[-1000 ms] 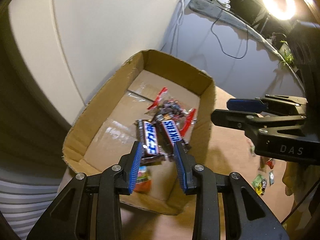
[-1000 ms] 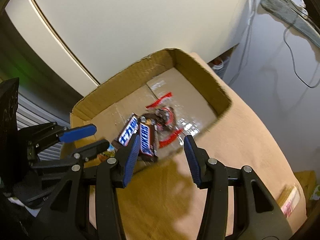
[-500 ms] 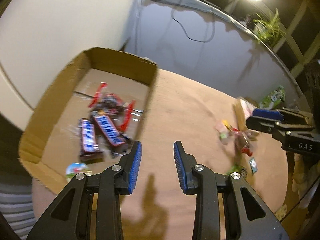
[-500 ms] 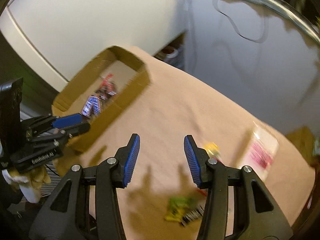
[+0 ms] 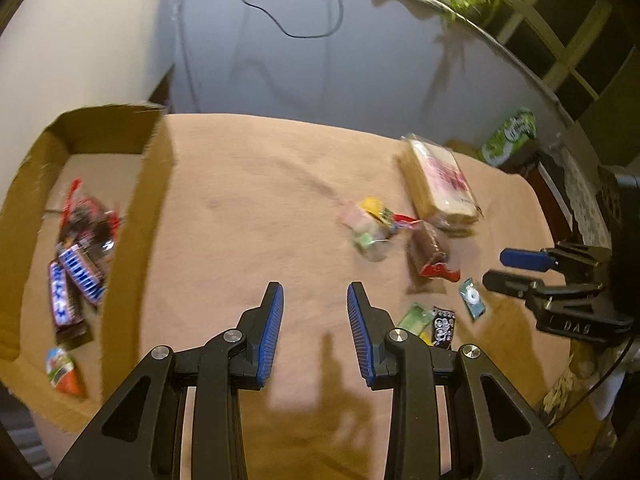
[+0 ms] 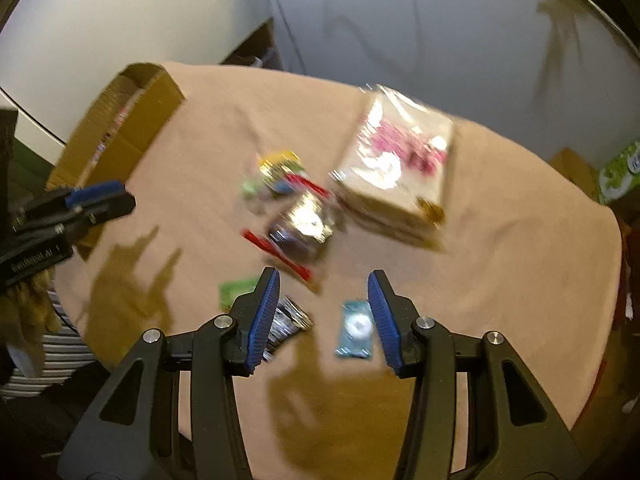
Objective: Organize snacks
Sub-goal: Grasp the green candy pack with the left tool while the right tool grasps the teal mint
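A cardboard box (image 5: 132, 216) at the table's left holds two Snickers bars (image 5: 74, 280), a dark red-ended wrapper (image 5: 88, 220) and a small orange pack (image 5: 62, 370). My left gripper (image 5: 315, 300) hangs open and empty over bare tablecloth, right of the box. Loose snacks lie mid-table: a clear candy bag (image 5: 370, 224), a brown red-ended pack (image 5: 428, 252), a teal sachet (image 6: 354, 330), a green pack (image 6: 238, 290) and a black-and-white pack (image 5: 442, 326). My right gripper (image 6: 323, 300) is open above them, nothing between its pads; it also shows as the right gripper (image 5: 516, 268) in the left view.
A large wafer package (image 6: 400, 164) lies beyond the small snacks. A green box (image 5: 510, 136) stands past the table's far right corner. The tan tablecloth (image 5: 248, 184) ends near a grey wall with a hanging cable (image 5: 296, 32). A striped sleeve (image 6: 48, 356) sits at the left edge.
Both grippers have swung away from the box toward the right, over the loose snacks. The Snickers bars now lie in the box, clear of the left gripper's jaws.
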Demonstrator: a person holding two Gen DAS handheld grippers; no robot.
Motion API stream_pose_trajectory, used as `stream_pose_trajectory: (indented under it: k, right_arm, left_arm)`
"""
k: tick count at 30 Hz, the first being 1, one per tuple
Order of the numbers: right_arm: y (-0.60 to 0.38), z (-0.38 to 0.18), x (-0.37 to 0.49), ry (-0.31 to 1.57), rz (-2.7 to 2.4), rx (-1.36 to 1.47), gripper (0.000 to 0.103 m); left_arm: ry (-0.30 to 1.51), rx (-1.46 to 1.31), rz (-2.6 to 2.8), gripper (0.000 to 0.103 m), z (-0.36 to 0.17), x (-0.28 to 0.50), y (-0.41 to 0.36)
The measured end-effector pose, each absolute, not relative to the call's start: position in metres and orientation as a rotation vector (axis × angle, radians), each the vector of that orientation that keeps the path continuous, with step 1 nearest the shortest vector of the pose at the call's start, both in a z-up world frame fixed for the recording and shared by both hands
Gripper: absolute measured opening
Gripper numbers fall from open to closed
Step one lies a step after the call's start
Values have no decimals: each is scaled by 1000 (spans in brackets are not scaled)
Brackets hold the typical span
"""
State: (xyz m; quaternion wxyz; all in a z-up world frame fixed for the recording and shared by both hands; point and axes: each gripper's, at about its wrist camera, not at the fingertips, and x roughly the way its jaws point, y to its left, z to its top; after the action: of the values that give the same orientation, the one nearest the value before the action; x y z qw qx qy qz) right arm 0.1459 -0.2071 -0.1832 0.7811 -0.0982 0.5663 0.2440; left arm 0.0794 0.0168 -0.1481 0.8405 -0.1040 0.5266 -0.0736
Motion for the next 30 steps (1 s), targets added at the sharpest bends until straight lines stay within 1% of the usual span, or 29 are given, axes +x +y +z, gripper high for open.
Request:
stream_pose_trajectory:
  k: [12, 25, 27, 30]
  right_arm:
    - [-250, -222, 136, 1293, 437, -120, 48]
    - [-259, -237, 134, 1314, 431, -92, 48]
    - [-255, -239, 132, 1309, 432, -101, 47]
    - [-247, -241, 130, 1306, 434, -123, 40]
  left_arm:
    - [1195, -145, -241, 32, -183, 126, -25]
    - [1202, -98, -262, 32, -199, 147, -38]
    - [1197, -94, -261, 31, -199, 146, -39]
    - [1188, -70, -262, 30, -199, 146, -43]
